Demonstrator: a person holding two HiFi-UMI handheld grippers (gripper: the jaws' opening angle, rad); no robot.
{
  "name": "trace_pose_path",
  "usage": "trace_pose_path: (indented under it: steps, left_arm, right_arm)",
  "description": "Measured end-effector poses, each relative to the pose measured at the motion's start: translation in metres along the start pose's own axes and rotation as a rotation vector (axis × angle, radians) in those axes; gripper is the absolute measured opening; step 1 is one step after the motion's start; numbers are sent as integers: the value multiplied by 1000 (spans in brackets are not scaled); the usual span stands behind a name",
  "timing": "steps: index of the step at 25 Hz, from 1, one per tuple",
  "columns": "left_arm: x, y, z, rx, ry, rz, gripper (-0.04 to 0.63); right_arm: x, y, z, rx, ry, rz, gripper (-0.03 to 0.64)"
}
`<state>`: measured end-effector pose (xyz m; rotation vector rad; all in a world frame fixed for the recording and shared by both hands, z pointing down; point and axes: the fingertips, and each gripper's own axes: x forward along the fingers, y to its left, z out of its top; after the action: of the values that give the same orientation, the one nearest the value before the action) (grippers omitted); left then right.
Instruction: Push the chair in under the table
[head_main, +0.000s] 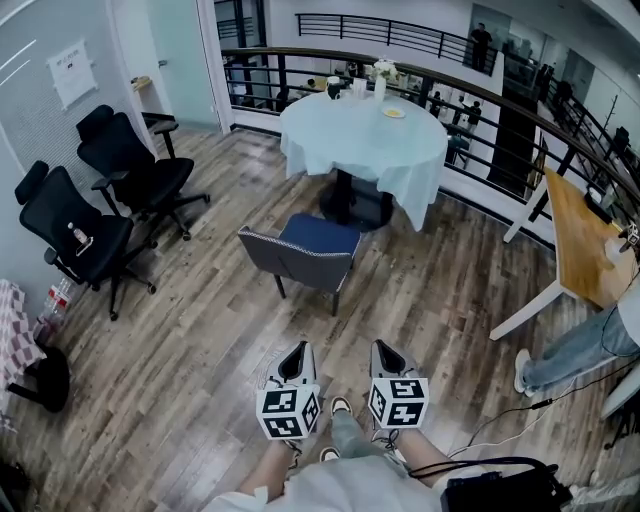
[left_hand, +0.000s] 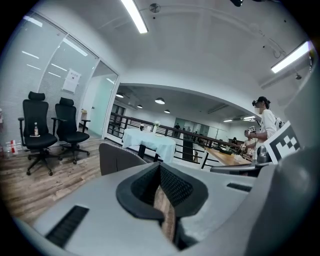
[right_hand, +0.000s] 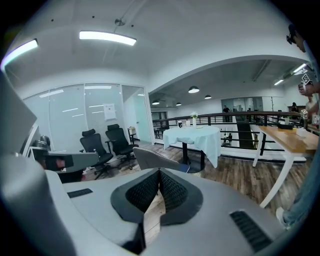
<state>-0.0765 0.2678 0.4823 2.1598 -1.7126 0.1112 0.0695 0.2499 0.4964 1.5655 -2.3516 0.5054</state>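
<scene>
A chair (head_main: 300, 255) with a grey back and a blue seat stands on the wood floor, its back toward me and its seat facing the round table (head_main: 365, 140) with a pale cloth. The chair sits apart from the table, a short way out from its black pedestal. My left gripper (head_main: 297, 352) and right gripper (head_main: 385, 348) are side by side, well short of the chair back, both shut with nothing held. Over the shut left jaws, the left gripper view shows the chair back (left_hand: 116, 157) and the table (left_hand: 150, 141). The right gripper view shows the chair back (right_hand: 155, 160) and the table (right_hand: 192, 136).
Two black office chairs (head_main: 135, 170) (head_main: 70, 228) stand by the left wall. A wooden desk (head_main: 585, 240) is at the right, with a person's legs (head_main: 570, 355) beside it. A black railing (head_main: 480, 105) runs behind the table. A black bag (head_main: 500, 488) and cable lie near my feet.
</scene>
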Motion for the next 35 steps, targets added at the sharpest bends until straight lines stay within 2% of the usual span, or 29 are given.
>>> trace_pose_path:
  steps: [18, 35]
  left_arm:
    - [119, 27, 50, -10, -2, 38, 3]
    - [207, 26, 59, -1, 31, 37, 3]
  right_arm:
    - [114, -35, 68, -33, 13, 62, 17]
    - [187, -63, 81, -56, 60, 139, 17]
